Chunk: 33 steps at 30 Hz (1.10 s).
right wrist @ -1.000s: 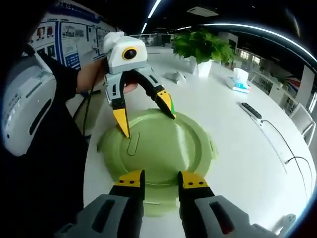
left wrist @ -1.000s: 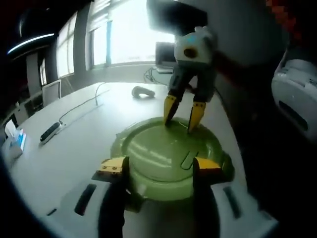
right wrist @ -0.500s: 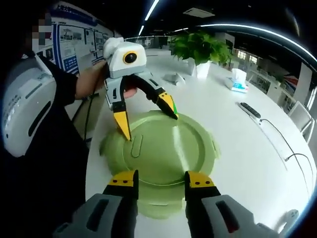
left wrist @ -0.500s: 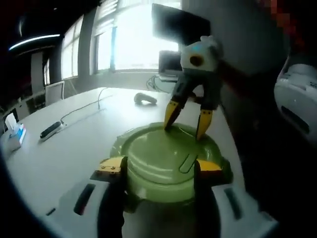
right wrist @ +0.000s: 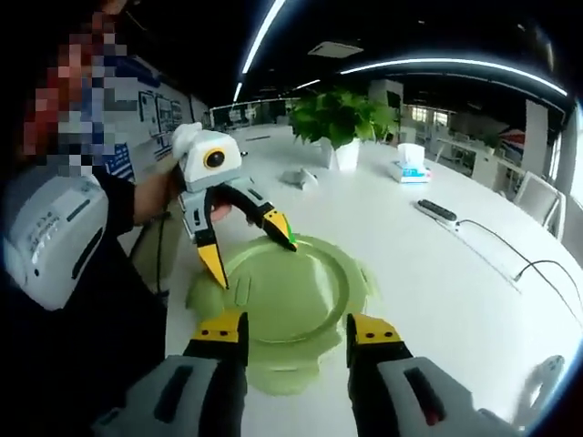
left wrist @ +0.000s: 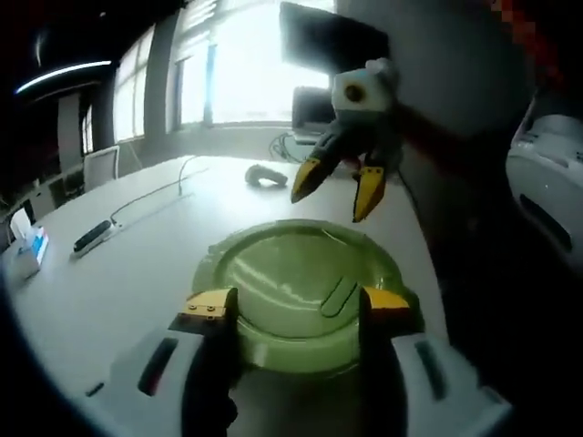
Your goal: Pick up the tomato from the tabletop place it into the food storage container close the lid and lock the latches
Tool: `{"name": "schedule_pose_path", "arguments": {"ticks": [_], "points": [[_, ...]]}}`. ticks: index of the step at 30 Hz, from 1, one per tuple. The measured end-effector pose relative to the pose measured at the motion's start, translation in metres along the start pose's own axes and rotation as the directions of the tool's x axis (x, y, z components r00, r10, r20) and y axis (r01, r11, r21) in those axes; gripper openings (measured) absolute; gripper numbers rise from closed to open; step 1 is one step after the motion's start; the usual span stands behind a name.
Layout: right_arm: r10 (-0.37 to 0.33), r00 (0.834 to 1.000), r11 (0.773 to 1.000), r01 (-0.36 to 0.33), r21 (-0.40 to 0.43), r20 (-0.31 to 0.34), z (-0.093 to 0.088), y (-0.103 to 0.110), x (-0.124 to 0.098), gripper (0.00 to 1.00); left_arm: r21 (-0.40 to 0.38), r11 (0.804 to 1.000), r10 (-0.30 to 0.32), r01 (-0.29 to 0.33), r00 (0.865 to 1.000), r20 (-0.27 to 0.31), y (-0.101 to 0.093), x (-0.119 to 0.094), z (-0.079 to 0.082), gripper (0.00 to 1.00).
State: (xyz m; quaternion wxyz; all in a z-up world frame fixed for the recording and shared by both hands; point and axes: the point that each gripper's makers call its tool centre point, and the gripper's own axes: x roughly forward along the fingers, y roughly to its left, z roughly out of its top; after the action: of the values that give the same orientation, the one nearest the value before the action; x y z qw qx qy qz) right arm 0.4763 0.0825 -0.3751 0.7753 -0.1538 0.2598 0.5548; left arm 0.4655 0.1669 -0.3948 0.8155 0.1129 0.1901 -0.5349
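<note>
Lying lidded between both open tools (left wrist: pixel 293 308) (right wrist: pixel 290 333), the green container (right wrist: pixel 282 296) touches neither.

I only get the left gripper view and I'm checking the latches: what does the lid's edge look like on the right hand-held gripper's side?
Observer: In the right gripper view, a green tab juts out from the lid, between the open jaws of the right hand-held gripper. I cannot tell if it is locked.
Operator: What's behind my left hand-held gripper?
Observer: A person's hand grips the left hand-held gripper from behind.
Operator: Anything further back on the table?
Observer: A potted plant stands on the white table beyond the lid.
</note>
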Motion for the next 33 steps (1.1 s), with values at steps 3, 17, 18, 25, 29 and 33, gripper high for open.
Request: {"name": "schedule_pose_path", "arguments": {"ticks": [3,17,18,25,29,33], "points": [[-0.030,0.999,0.997,0.032,0.072,-0.027,-0.009,-0.003,-0.007,0.43,0.031,0.999,-0.003,0.004,0.999,-0.042,0.008,0.003,0.000,0.42],[-0.253,0.967,0.696,0.162,0.699,0.028,-0.013,-0.002,-0.027,0.27,0.173,0.961,-0.175,0.216,0.958,-0.226,-0.001,0.018,0.005,0.51],[-0.260,0.966,0.671,0.170,0.721,0.014,-0.017,-0.001,-0.025,0.27,0.179,0.958,-0.179,0.224,0.955,-0.237,-0.002,0.019,0.006,0.52],[-0.204,0.975,0.589,0.197,0.784,-0.092,-0.036,0.019,-0.010,0.26,0.154,0.925,-0.295,0.348,0.911,-0.288,-0.018,0.022,0.005,0.54],[-0.221,0.965,0.559,0.243,0.793,-0.140,-0.039,0.011,-0.010,0.20,0.177,0.922,-0.282,0.344,0.911,-0.300,-0.013,0.024,0.006,0.61],[-0.227,0.959,0.535,0.268,0.801,-0.170,-0.034,0.000,-0.007,0.16,0.164,0.921,-0.292,0.353,0.906,-0.307,-0.012,0.026,0.006,0.59]]}}
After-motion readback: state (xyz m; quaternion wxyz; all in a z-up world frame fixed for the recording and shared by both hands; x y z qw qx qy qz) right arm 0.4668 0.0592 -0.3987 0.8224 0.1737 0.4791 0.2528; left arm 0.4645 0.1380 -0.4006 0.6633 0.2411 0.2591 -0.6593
